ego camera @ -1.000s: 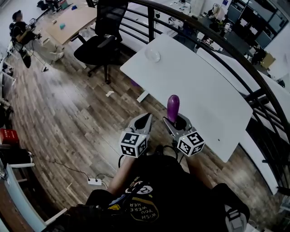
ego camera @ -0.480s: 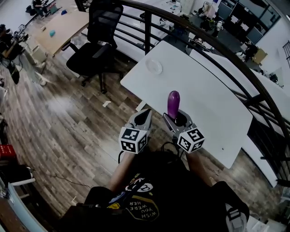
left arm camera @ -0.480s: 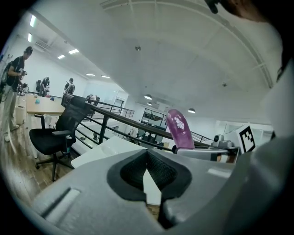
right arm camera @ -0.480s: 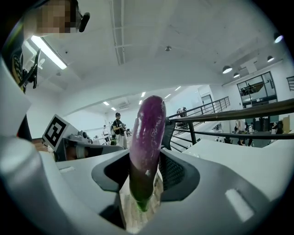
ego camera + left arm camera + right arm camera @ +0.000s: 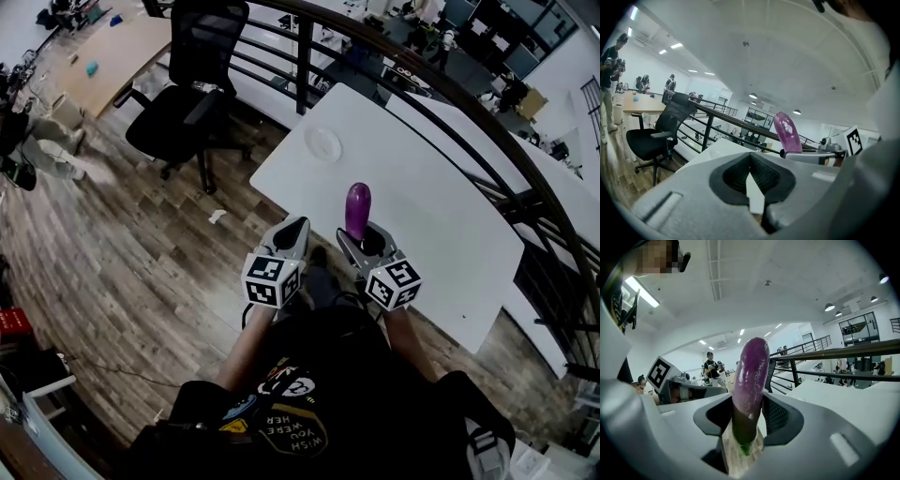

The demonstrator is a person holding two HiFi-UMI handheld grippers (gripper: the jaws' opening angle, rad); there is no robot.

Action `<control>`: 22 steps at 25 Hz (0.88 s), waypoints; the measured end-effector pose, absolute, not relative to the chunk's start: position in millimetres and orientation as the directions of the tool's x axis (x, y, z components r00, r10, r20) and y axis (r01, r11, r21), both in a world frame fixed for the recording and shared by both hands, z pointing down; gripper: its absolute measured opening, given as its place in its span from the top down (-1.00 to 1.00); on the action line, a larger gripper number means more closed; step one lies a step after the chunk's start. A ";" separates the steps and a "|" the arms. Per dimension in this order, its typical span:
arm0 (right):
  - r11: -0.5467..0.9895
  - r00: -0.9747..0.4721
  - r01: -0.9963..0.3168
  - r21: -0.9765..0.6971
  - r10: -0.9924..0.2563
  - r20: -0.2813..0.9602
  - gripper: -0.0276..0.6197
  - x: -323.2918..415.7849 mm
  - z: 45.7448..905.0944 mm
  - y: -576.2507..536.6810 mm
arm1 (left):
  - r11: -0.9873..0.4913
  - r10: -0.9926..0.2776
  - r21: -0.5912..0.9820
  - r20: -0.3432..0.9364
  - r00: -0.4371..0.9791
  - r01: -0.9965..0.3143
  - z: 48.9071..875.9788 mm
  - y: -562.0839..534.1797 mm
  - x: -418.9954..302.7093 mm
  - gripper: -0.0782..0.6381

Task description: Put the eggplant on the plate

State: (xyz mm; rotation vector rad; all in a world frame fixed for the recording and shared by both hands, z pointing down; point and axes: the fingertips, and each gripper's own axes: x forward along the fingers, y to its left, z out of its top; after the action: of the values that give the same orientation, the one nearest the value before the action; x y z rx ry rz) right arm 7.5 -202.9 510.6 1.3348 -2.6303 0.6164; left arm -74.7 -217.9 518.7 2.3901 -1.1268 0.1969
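While the right gripper [image 5: 362, 242] clamps the upright eggplant [image 5: 357, 208] low by its stem, the left gripper [image 5: 297, 225] is closed, empty; its glossy skin looks slippery, probably light, slightly soft.

Purple eggplant [image 5: 357, 208], white table [image 5: 427, 178]
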 end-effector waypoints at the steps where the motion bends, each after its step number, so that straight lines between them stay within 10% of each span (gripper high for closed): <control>1: 0.529 -0.604 -0.794 -0.300 -0.740 0.294 0.36 7.2 514.7 -214.5 | -0.539 -0.689 0.362 0.330 0.646 -0.760 523.6 -227.7 -75.5 0.77; 22: 0.594 -0.645 -0.756 -0.275 -0.607 0.464 0.36 54.1 628.3 -434.2 | -0.519 -0.651 0.292 0.474 0.593 -0.803 617.3 -430.9 -27.1 0.77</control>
State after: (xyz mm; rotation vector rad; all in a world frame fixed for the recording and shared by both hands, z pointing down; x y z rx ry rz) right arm 54.1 -434.2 628.3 1.1069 -2.5031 0.6533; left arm -27.1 -430.9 617.3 2.3396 -1.1566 0.4208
